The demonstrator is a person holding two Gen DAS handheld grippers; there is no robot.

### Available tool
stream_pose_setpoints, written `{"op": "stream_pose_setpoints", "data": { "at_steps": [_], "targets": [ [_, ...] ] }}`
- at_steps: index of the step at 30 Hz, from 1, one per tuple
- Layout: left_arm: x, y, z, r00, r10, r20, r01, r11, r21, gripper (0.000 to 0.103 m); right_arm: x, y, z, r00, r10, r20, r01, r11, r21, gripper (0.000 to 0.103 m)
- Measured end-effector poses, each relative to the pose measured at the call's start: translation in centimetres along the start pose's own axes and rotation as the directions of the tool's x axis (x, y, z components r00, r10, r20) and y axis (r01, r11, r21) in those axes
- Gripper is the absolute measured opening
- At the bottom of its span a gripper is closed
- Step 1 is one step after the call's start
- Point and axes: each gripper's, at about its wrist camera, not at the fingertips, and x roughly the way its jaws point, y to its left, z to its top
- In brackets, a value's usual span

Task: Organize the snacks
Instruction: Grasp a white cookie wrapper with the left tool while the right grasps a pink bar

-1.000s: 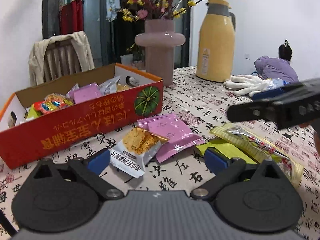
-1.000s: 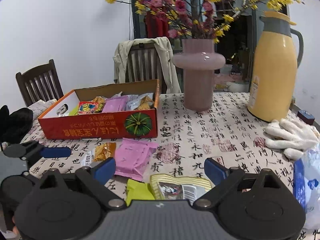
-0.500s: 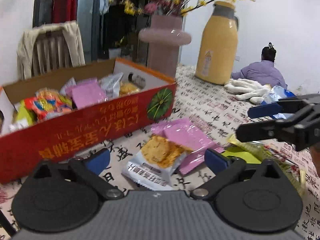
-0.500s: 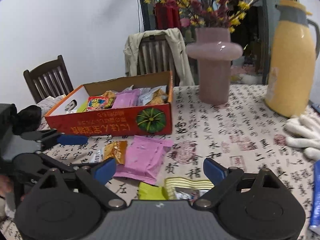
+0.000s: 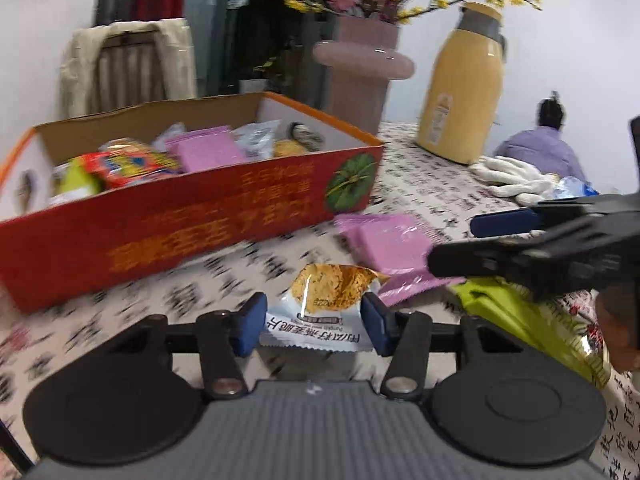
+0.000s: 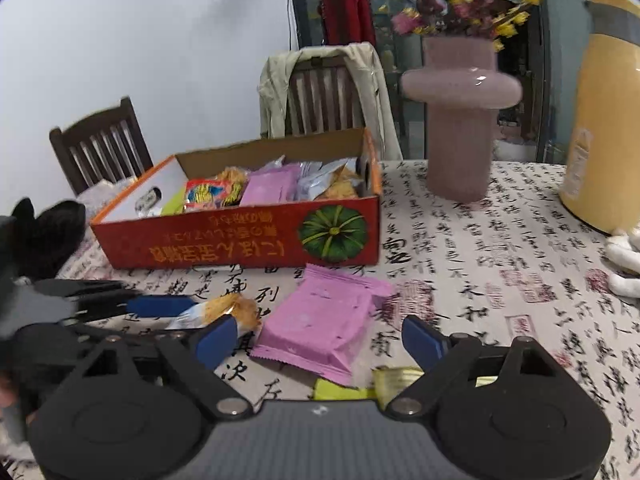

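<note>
Both tongs low over the table, at loose snack packets in front of the red snack box [image 6: 240,248].
Left gripper [image 5: 313,322] closing, blue pads touching both sides of the white cracker packet [image 5: 320,312]; right gripper [image 6: 320,338] wide, closing around the pink packet [image 6: 320,320], not touching.

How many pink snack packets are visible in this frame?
2: one pink packet lies on the table in front of the red box; another pink packet sits inside it. Others may be buried.

tbl w/ calligraphy cloth [image 6: 500,264]: snack box [image 6: 240,244], pink pkt [image 6: 320,328], vase [image 6: 460,128], flask [image 5: 468,92], gloves [image 5: 508,180].
</note>
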Motion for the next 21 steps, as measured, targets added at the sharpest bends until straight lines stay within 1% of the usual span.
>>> {"op": "stream_pose_setpoints", "data": {
  "at_steps": [3,4,5,7,8,9,12,14,17,19,20,21],
  "targets": [
    [-3.1,0.9,-0.7,0.998,0.045,0.043,-0.043,0.998,-0.044,0.053,2.7,0.7,0.7,0.998,-0.003,-0.060,0.003,1.000,0.009,0.082],
    [-4.1,1.2,-0.8,0.996,0.068,0.052,-0.065,0.996,-0.059,0.053,3.4,1.0,0.8,0.997,-0.013,-0.078,0.014,1.000,0.007,0.082],
    [-5.2,1.6,-0.9,0.994,0.088,0.060,-0.083,0.994,-0.075,0.053,4.2,1.3,0.9,0.995,-0.032,-0.096,0.032,0.999,-0.001,0.080],
    [-7.5,2.0,-1.3,0.990,0.122,0.072,-0.114,0.988,-0.103,0.053,4.9,2.1,1.0,0.992,-0.081,-0.096,0.077,0.996,-0.035,0.074],
    [-8.6,2.1,-1.5,0.988,0.133,0.079,-0.123,0.986,-0.115,0.053,5.0,2.5,1.0,0.990,-0.102,-0.097,0.097,0.994,-0.058,0.068],
    [-9.8,2.1,-1.7,0.986,0.150,0.078,-0.139,0.981,-0.132,0.053,5.1,2.9,1.1,0.989,-0.110,-0.101,0.102,0.992,-0.077,0.065],
    [-13.8,1.7,-2.4,0.979,0.179,0.098,-0.160,0.971,-0.176,0.053,4.9,3.6,1.2,0.993,-0.069,-0.095,0.060,0.994,-0.094,0.060],
    [-16.3,1.2,-3.0,0.971,0.208,0.118,-0.184,0.965,-0.185,0.053,3.9,4.4,1.1,0.997,-0.039,-0.069,0.032,0.994,-0.104,0.060],
    [-19.2,0.0,-4.2,0.952,0.270,0.142,-0.240,0.951,-0.197,0.053,0.9,6.6,0.1,1.000,0.003,0.002,-0.003,0.989,-0.148,0.060],
    [-20.6,-1.0,-5.2,0.938,0.307,0.161,-0.275,0.942,-0.192,0.053,-1.4,8.0,-0.9,0.999,0.038,0.032,-0.032,0.982,-0.186,0.060],
    [-21.3,-1.3,-5.7,0.933,0.317,0.172,-0.283,0.939,-0.196,0.053,-2.6,8.7,-1.5,0.997,0.059,0.044,-0.048,0.976,-0.211,0.060],
    [-22.0,-1.5,-6.4,0.932,0.314,0.180,-0.275,0.938,-0.211,0.053,-4.0,9.3,-2.2,0.995,0.079,0.055,-0.064,0.970,-0.237,0.060]
  ]
}}
